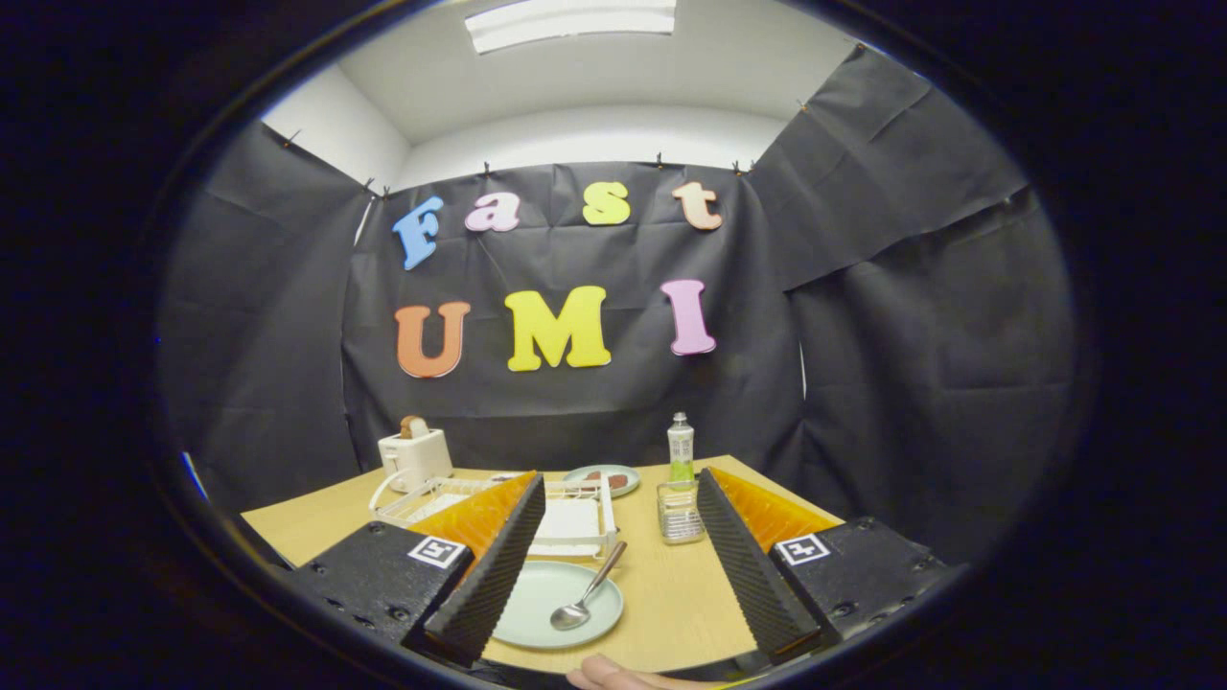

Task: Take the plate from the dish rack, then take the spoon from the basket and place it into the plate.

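Note:
A pale green plate (559,604) lies flat on the wooden table (671,594), close in front of the white dish rack (566,522). A metal spoon (585,599) rests in the plate, bowl down in it and handle leaning over its far rim. The small wire basket (680,513) stands beyond the fingers, a little right of the rack. My gripper (623,522) is open, raised above the table; the plate lies between the fingers, partly behind the left finger (498,565). Nothing is held.
A white toaster (415,455) with bread in it stands at the back left. A second plate (602,479) with brown food sits behind the rack. A green bottle (681,448) stands behind the basket. A fingertip (613,674) shows at the near table edge.

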### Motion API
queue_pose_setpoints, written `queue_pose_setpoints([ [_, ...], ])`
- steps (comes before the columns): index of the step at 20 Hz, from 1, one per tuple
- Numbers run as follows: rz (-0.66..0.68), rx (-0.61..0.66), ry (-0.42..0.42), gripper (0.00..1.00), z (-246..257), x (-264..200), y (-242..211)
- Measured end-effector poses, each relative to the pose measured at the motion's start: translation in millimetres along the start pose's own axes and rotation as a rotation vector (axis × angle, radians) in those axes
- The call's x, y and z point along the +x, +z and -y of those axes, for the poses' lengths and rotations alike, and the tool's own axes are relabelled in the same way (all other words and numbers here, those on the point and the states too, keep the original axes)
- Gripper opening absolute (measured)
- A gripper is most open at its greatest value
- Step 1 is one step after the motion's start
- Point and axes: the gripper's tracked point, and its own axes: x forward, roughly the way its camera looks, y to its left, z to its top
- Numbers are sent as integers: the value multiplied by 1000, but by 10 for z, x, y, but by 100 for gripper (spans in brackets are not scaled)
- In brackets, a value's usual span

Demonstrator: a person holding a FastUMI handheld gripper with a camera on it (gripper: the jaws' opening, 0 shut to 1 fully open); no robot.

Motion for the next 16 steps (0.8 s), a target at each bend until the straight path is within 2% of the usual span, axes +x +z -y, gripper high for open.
queue_pose_setpoints([
  [7,-7,-19,8,100,52,-438,264],
  [16,-39,1,52,100,-24,-497,237],
])
